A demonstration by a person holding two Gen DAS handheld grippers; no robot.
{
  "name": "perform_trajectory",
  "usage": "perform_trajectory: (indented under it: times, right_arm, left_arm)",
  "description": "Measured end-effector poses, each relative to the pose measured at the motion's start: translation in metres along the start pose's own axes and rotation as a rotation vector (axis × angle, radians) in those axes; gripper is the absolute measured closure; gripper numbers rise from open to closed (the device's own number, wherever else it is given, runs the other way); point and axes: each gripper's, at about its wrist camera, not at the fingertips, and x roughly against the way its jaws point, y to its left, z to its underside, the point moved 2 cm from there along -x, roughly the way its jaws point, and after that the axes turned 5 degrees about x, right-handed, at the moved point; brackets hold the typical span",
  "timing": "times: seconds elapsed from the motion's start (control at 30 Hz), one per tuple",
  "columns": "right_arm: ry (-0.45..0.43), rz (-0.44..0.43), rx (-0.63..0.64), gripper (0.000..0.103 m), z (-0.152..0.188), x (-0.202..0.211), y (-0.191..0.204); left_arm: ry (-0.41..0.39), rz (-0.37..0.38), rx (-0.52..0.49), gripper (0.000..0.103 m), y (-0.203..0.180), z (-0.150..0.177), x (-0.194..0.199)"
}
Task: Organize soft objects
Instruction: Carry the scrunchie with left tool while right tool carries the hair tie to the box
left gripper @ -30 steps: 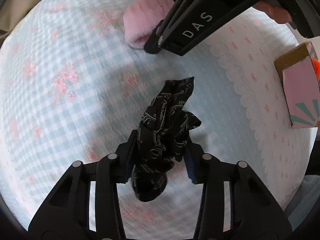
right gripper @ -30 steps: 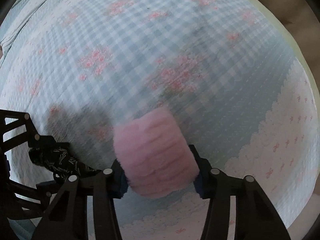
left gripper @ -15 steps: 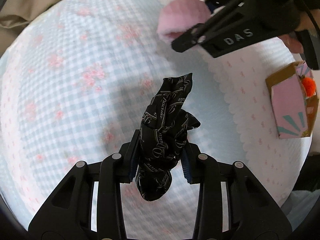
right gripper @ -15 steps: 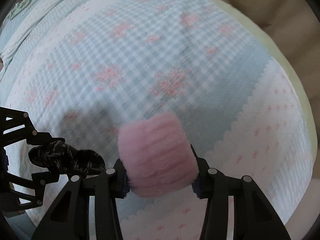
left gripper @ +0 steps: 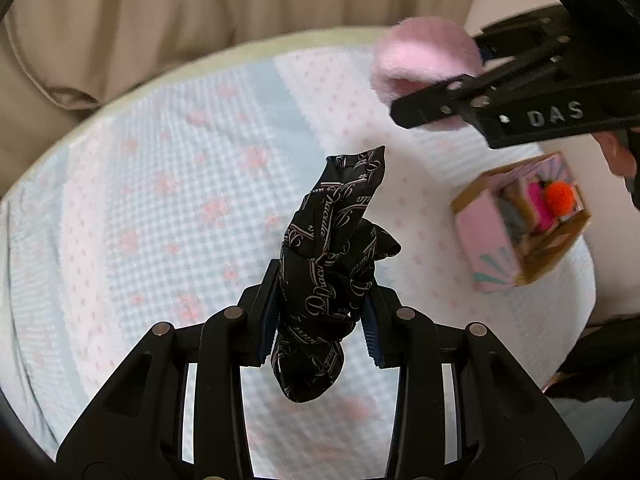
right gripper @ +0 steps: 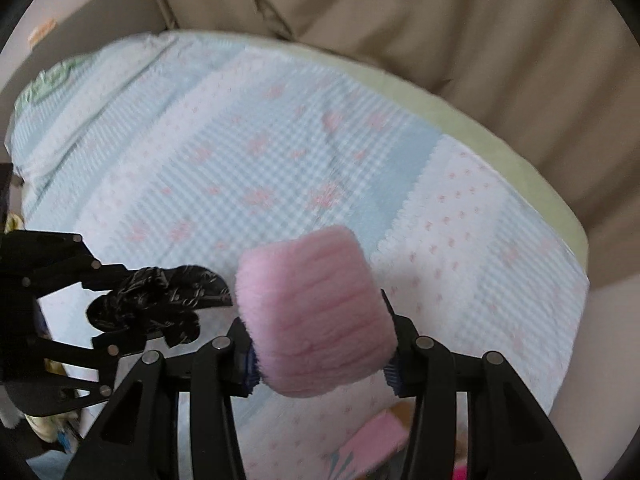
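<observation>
Both claws have lifted clear of the blue gingham bedspread (left gripper: 168, 216): the left claw (left gripper: 320, 320) clenches a crumpled black printed scarf (left gripper: 328, 264), the right claw (right gripper: 320, 356) a fluffy pink fabric roll (right gripper: 316, 312). The open pink cardboard box (left gripper: 520, 232) has come into view beside them, likely where both go next.

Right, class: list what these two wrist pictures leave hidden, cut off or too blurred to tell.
- Box contents, left wrist view: blur; only pink, orange and grey soft shapes show.
- Box, right wrist view: cut off by the bottom edge and the right gripper.
- Black cloth, left wrist view: what it is; it is bunched in the left gripper.
- Pink fluffy item, both views: its back, behind gripper fingers.
</observation>
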Motion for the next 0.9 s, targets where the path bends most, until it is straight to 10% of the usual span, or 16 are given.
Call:
perform_trajectory:
  times: [0.37, 0.9]
  right_arm:
    - [-0.137, 0.035, -0.179, 0.059, 0.102, 0.137, -0.007]
    - [-0.128, 0.135, -0.558, 0.059, 0.277, 0.194, -0.122]
  left_arm:
    - [-0.122, 0.017, 0.057, 0.071, -0.094, 0.013, 0.103]
    - [-0.115, 0.158, 0.060, 0.071, -0.285, -0.006, 0.046]
